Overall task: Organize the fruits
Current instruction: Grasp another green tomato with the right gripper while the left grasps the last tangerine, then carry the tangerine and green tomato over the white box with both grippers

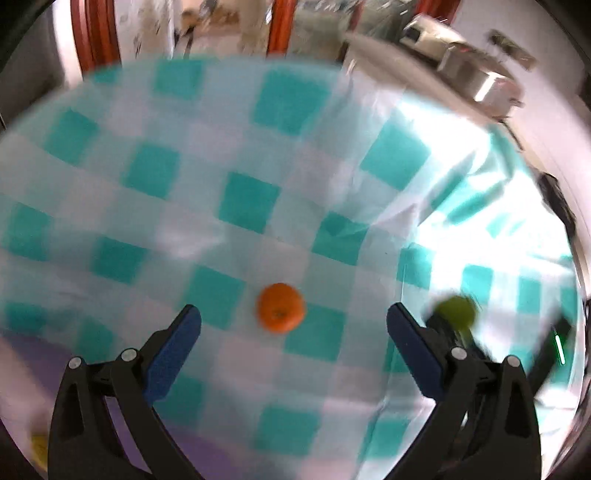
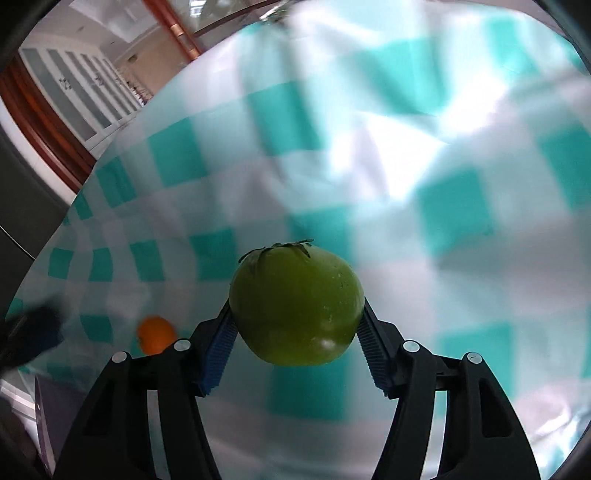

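Observation:
An orange fruit point(image 1: 280, 308) lies on the teal-and-white checked tablecloth point(image 1: 240, 203), just ahead of my left gripper point(image 1: 293, 319), which is open and empty with the orange between the fingertips' line. My right gripper point(image 2: 295, 314) is shut on a green tomato-like fruit point(image 2: 295, 304) with a leafy calyx, held above the cloth. That green fruit and the right gripper show blurred in the left wrist view point(image 1: 456, 310), to the right. The orange also shows in the right wrist view point(image 2: 156, 334), at lower left.
A purple container edge point(image 1: 33, 354) sits at the lower left, with something yellow point(image 1: 38, 445) in it. It also shows in the right wrist view point(image 2: 51, 413). A metal appliance point(image 1: 476, 74) stands beyond the table at upper right. Red door frames point(image 1: 96, 33) behind.

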A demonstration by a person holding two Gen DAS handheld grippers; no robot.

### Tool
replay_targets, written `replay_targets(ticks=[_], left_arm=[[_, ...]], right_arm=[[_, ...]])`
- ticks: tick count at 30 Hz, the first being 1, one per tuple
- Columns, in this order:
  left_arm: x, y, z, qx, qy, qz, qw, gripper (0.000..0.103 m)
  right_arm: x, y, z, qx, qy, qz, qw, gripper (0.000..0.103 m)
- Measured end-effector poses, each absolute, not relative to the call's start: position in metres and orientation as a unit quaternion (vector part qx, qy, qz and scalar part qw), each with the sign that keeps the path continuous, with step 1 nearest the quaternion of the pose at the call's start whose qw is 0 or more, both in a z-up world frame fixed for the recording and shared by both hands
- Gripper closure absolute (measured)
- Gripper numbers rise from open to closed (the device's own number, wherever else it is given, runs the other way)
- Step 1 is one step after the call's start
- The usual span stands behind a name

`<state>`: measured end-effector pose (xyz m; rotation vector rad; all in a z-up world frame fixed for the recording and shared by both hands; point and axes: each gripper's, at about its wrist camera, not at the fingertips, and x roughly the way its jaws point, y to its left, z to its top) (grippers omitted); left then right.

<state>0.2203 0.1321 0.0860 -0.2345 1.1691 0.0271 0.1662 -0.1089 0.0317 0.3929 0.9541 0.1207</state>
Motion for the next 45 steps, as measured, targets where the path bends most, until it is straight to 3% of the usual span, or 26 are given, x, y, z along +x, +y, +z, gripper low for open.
replay_targets(ticks=[7,13,15,18,31,45], left_arm=[[0.233,0.121,0.001,-0.067,0.569,0.12,0.811,0.006],[0.233,0.129,-0.007,-0.065,0.527,0.106,0.841,0.011],[0.23,0.131,-0.006,-0.059,0.513,0.108,0.849,0.024],[0.224,0.122,-0.001,-0.038,0.499,0.081,0.862,0.059],[0.182,0.078,0.008,-0.003,0.511,0.014,0.86,0.059],[0.188,0.093,0.019,-0.011,0.516,0.002,0.857,0.059]], right_arm=[[0.109,-0.151,0.019,0.176,0.47,0.057,0.863,0.041],[0.095,-0.145,0.011,0.16,0.468,0.077,0.866,0.041],[0.094,-0.142,0.01,0.155,0.465,0.082,0.868,0.041],[0.092,-0.144,0.01,0.147,0.461,0.09,0.87,0.041],[0.084,-0.138,0.009,0.114,0.447,0.091,0.883,0.04],[0.083,-0.139,0.009,0.117,0.445,0.091,0.883,0.04]])
